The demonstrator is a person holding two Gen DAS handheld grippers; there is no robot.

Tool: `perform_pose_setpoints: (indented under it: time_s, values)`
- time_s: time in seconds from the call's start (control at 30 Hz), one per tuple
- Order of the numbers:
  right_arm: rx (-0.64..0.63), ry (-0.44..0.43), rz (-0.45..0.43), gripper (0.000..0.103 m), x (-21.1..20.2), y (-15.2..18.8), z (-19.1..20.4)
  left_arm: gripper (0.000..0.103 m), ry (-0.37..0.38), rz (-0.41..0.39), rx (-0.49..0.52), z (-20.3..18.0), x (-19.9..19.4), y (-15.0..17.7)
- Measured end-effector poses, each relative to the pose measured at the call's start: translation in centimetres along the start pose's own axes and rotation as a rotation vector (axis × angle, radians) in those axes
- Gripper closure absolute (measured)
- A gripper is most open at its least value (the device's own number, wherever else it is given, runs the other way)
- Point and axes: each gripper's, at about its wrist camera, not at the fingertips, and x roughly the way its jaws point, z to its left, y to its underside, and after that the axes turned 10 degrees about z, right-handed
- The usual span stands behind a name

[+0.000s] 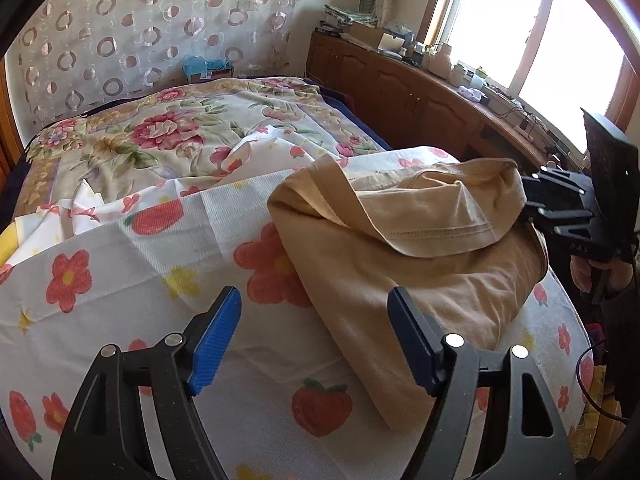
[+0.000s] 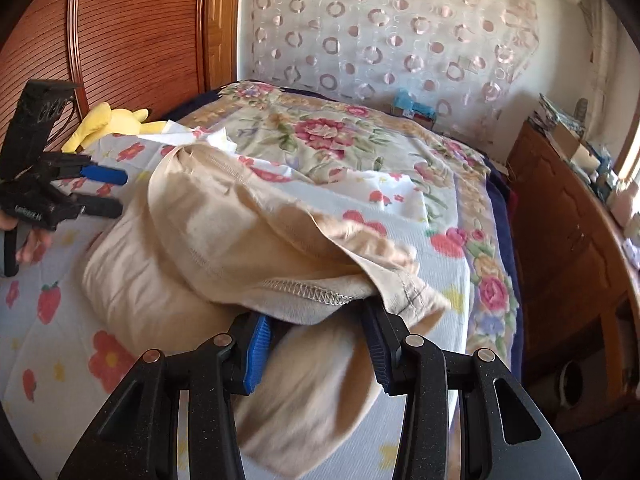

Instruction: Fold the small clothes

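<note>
A beige garment lies folded in a loose heap on the flower-print sheet. In the left wrist view my left gripper hovers over the garment's near corner, jaws wide apart with nothing pressed between them. It shows at the left of the right wrist view as the left gripper, just short of the garment. My right gripper stands open, and the stitched hem drapes over its tips without being pinched. From the left wrist view the right gripper sits at the garment's far right edge, its tips hidden by cloth.
A floral blanket covers the far part of the bed. A wooden cabinet with clutter runs under the window on the right. A yellow soft toy lies by the wooden headboard. A hand holds the left gripper.
</note>
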Motion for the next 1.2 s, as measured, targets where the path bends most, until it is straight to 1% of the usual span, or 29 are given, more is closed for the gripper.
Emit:
perform_pose_setpoints:
  time_s: [0.03,0.1,0.13,0.2,0.27,0.3,0.4,0.43,0.47,0.5,0.53,0.57,0.63,0.67,0.73,0.8,0.87,0.97,1.03,1.13,1.17,1.2]
  values:
    - [0.009,-0.004,-0.01,0.075,0.1,-0.7,-0.6,0.027,0.001,0.002,0.003,-0.1,0.1,0.0]
    - [0.042,-0.04,-0.03,0.1,0.3,-2.1,-2.1,0.027,-0.006,0.005,0.006,-0.4,0.2,0.0]
    - [0.063,-0.06,-0.042,0.1,0.5,-2.7,-2.8,0.027,-0.006,0.004,0.006,-0.4,0.2,0.0]
    - [0.124,-0.071,-0.075,0.102,0.5,-3.7,-4.5,0.027,-0.01,0.001,0.003,-0.4,0.2,-0.1]
    - [0.189,-0.029,-0.093,0.102,0.5,-4.5,-5.9,0.027,-0.023,-0.005,0.0,-0.5,0.4,-0.5]
    - [0.213,-0.012,-0.098,0.102,0.5,-4.4,-6.4,0.027,-0.025,-0.007,-0.001,-0.4,0.4,-0.8]
    - [0.273,0.088,-0.053,0.102,0.9,-4.8,-7.1,0.027,-0.029,-0.014,-0.006,-0.4,0.4,-1.7]
    - [0.276,0.11,-0.036,0.099,0.9,-4.9,-6.8,0.027,-0.029,-0.018,-0.007,-0.4,0.3,-1.8]
    - [0.276,0.109,-0.017,0.096,0.7,-4.8,-6.5,0.027,-0.029,-0.022,-0.009,-0.4,0.1,-1.8]
    - [0.277,0.105,-0.005,0.09,0.5,-4.5,-6.3,0.027,-0.027,-0.025,-0.012,-0.4,0.0,-1.7]
    - [0.276,0.106,-0.004,0.086,0.0,-4.4,-5.7,0.027,-0.023,-0.024,-0.013,-0.5,-0.1,-1.6]
    - [0.268,0.099,-0.008,0.081,-0.7,-3.8,-5.0,0.027,-0.017,-0.023,-0.012,-0.6,-0.2,-1.3]
    - [0.249,0.072,-0.016,0.076,-1.9,-2.7,-3.8,0.027,-0.013,-0.014,-0.014,-0.7,-0.4,-0.6]
    - [0.247,0.055,-0.016,0.075,-2.7,-1.6,-3.0,0.027,-0.006,-0.008,-0.019,-0.7,-0.4,-0.1]
    - [0.24,0.003,-0.013,0.073,-4.3,0.7,-2.6,0.027,0.024,0.009,-0.024,-0.9,-0.4,0.9]
    - [0.226,-0.032,0.006,0.073,-4.8,3.1,-2.0,0.027,0.036,0.025,-0.018,-1.5,-0.4,1.6]
    - [0.21,-0.054,0.014,0.073,-5.9,5.1,-0.8,0.027,0.045,0.028,-0.005,-2.1,-0.7,2.2]
    - [0.195,-0.073,0.04,0.071,-7.0,7.3,0.3,0.027,0.07,0.04,0.005,-2.8,-0.6,2.9]
    - [0.183,-0.1,0.053,0.069,-7.2,8.1,0.0,0.027,0.082,0.048,0.009,-3.2,-0.3,3.1]
    - [0.161,-0.124,0.083,0.069,-6.6,7.9,-0.8,0.027,0.082,0.052,0.011,-3.4,0.1,3.3]
    - [0.152,-0.123,0.094,0.069,-5.7,6.9,-2.1,0.028,0.085,0.053,0.012,-3.4,0.2,3.4]
    - [0.143,-0.128,0.104,0.069,-5.1,6.4,-2.0,0.034,0.088,0.057,0.011,-3.4,0.4,3.4]
